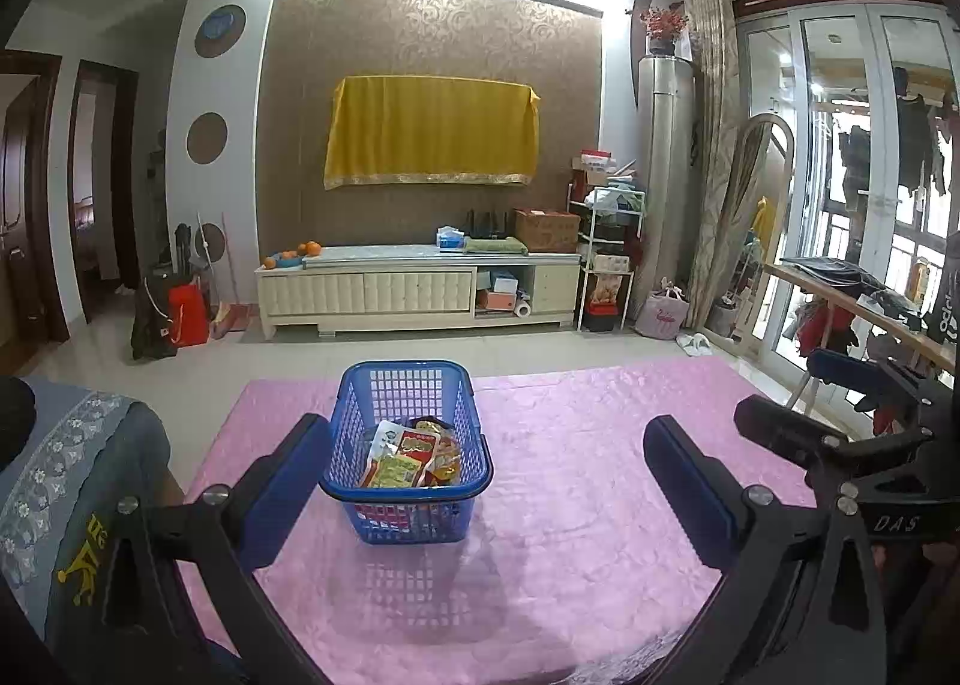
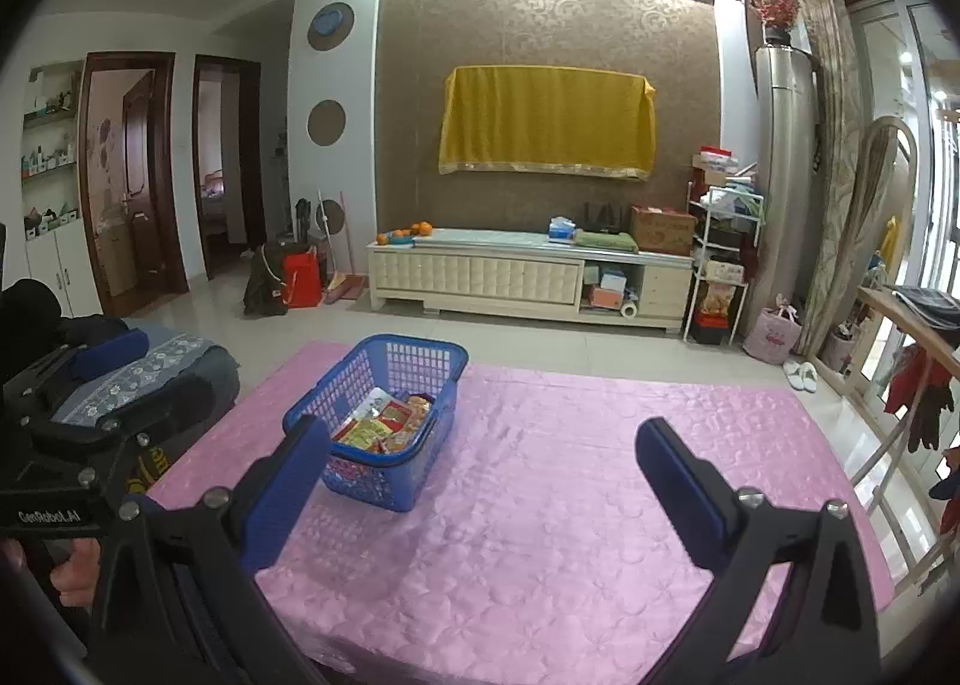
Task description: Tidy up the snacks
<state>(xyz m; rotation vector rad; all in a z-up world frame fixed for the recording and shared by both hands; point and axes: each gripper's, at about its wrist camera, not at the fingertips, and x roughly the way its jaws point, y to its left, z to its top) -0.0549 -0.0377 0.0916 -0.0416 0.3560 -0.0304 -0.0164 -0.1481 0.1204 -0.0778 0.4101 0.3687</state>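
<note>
One blue basket on the pink tablecloth, snack packets inside, maybe four or five, print unreadable. Your left gripper: jaws spread, empty, basket at 11 o'clock. Right gripper: spread, empty. Only right view shows "GenRoboLAI"; left shows "DAS"

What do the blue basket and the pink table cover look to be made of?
The blue basket looks like moulded plastic: a rigid lattice of square holes with a glossy rim. The pink table cover looks like shiny embossed plastic or satin sheeting: it glares and shows a raised pattern.
</note>
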